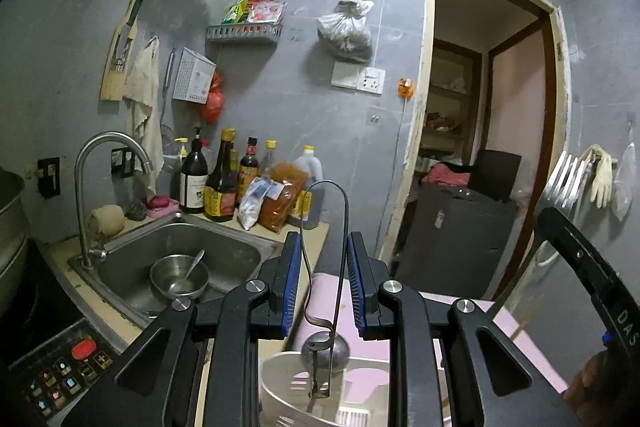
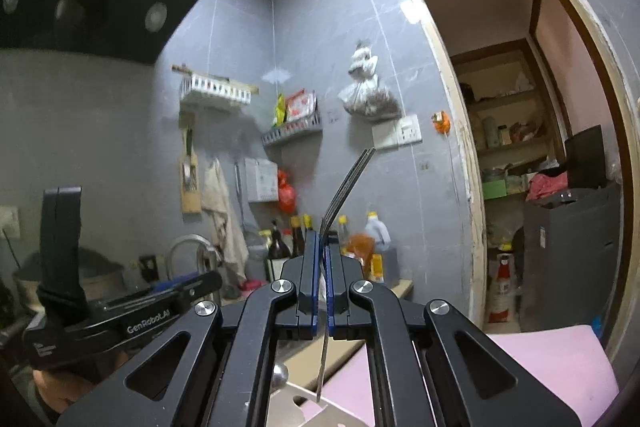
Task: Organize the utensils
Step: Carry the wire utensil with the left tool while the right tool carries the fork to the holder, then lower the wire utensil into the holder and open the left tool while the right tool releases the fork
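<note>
My left gripper (image 1: 323, 247) is open. A metal ladle (image 1: 325, 349) stands bowl-down in a white slotted utensil holder (image 1: 280, 383) just below it, and its thin hooked handle (image 1: 340, 211) rises between the fingers without touching them. My right gripper (image 2: 323, 239) is shut on a metal fork (image 2: 347, 183), tines pointing up. The fork's handle end hangs over the holder (image 2: 292, 407). The fork tines also show at the right of the left wrist view (image 1: 568, 179), with the right gripper's body below them.
A steel sink (image 1: 224, 247) holds a metal bowl (image 1: 179, 277) with a spoon, left of the holder. Sauce bottles (image 1: 224, 183) and bags line the back of the counter. A pink mat (image 1: 500, 323) lies under the holder. An open doorway (image 1: 480, 147) is on the right.
</note>
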Demonstrator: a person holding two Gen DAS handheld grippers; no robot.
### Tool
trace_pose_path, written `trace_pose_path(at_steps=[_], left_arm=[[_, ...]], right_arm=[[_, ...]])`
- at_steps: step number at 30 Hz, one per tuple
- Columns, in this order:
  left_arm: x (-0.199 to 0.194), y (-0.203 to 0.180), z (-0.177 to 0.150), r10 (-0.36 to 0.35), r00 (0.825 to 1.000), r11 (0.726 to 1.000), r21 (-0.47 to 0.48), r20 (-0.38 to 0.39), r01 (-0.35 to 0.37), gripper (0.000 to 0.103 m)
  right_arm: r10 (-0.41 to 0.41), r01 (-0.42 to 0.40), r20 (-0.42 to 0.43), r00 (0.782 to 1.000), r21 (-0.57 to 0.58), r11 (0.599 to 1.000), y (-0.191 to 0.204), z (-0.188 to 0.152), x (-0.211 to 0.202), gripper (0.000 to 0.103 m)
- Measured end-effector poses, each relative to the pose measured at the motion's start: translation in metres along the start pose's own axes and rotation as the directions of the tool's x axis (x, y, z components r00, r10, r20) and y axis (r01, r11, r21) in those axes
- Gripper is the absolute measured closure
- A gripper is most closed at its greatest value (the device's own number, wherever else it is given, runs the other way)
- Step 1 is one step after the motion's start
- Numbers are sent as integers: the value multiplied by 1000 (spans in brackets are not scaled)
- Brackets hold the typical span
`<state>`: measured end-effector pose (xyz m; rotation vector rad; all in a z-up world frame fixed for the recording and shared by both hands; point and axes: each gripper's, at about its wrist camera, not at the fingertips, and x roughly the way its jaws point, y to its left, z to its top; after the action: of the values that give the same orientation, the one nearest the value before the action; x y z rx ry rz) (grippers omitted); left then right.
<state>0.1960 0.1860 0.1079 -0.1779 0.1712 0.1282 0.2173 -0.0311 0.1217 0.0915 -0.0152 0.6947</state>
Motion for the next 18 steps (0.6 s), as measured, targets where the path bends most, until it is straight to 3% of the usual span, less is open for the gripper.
trace_pose_path(at_steps=[8, 18], left_arm=[[16, 6, -17, -18, 999, 999, -41, -45, 16, 84], [26, 0, -40, -31, 991, 1000, -3, -131, 31, 84]], right_arm=[[-43, 41, -110, 993, -22, 999, -6, -26, 12, 102], [-60, 51, -213, 975, -50, 997, -6, -57, 22, 102]])
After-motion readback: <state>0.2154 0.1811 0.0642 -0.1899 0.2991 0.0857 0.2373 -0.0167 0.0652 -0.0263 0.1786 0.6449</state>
